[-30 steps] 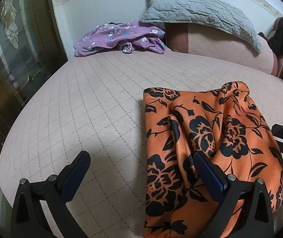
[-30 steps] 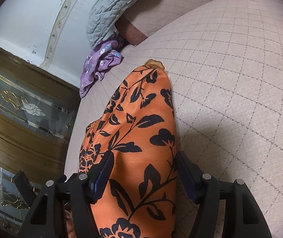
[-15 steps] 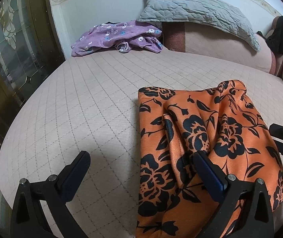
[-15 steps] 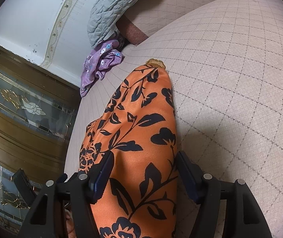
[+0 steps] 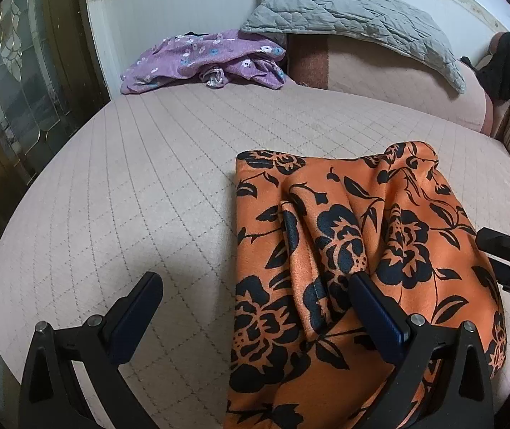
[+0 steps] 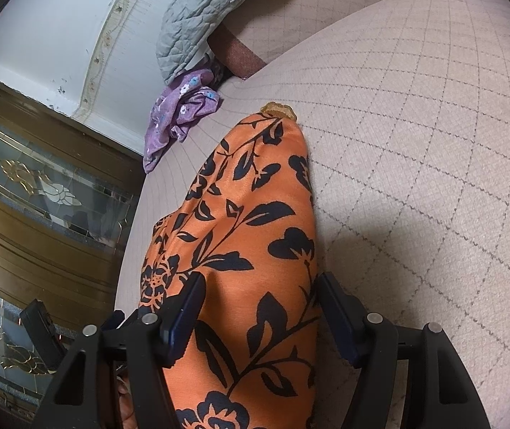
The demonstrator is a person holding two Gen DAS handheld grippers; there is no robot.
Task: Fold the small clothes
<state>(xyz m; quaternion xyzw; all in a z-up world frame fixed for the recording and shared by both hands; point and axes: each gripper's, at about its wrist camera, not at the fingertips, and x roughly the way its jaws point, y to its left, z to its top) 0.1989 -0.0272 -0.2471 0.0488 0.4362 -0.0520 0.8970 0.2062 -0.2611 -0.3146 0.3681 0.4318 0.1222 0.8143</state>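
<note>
Orange garment (image 5: 362, 250): purple-side edge only in left wrist view.

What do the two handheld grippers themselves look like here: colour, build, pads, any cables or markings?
Both the left gripper and the right gripper are matte black angular frames with triangular cut-outs and silver pins. Their jaws carry flat dark blue pads. No cables or markings are visible.
</note>
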